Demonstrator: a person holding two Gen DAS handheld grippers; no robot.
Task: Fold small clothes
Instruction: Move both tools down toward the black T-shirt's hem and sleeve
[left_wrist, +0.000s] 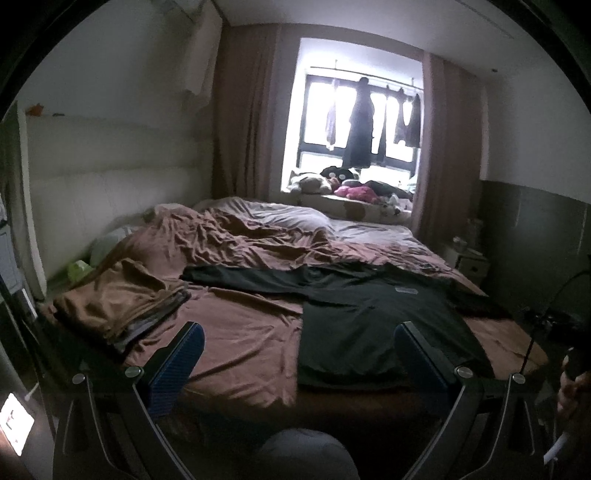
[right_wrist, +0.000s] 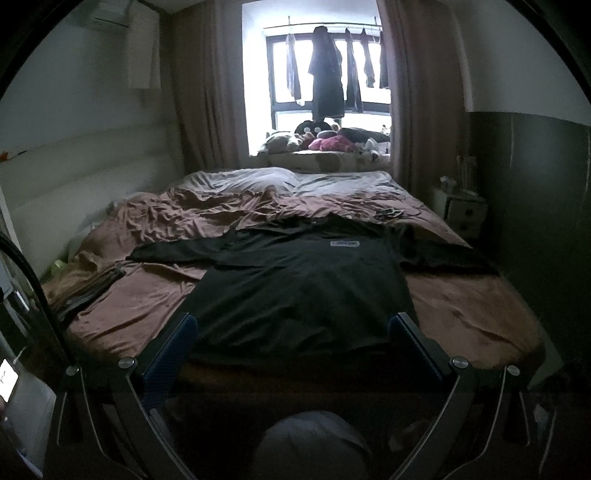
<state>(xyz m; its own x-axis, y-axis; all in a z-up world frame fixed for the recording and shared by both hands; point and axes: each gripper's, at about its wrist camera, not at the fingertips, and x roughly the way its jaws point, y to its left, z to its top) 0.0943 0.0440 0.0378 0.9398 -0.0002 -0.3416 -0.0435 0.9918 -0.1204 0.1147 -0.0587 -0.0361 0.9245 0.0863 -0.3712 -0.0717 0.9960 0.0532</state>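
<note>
Shirt (right_wrist: 303, 288), black, lies spread flat with sleeves out at the bed's (right_wrist: 472, 314) near edge, likely laid out for folding, while left gripper (left_wrist: 299, 354) and right gripper (right_wrist: 291, 343) hover short of it, jaws apart, empty.

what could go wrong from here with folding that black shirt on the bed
1. The black shirt lies on a rumpled brown sheet; a pinch at its hem may catch the sheet too.
2. The room is dim and the shirt dark, so its edges and spread sleeves are hard to see; a fold could come out crooked.
3. The hem lies near the bed's front edge, so a pull toward the person may drag it off. Both grippers, left and right, have open jaws, holding nothing.
</note>
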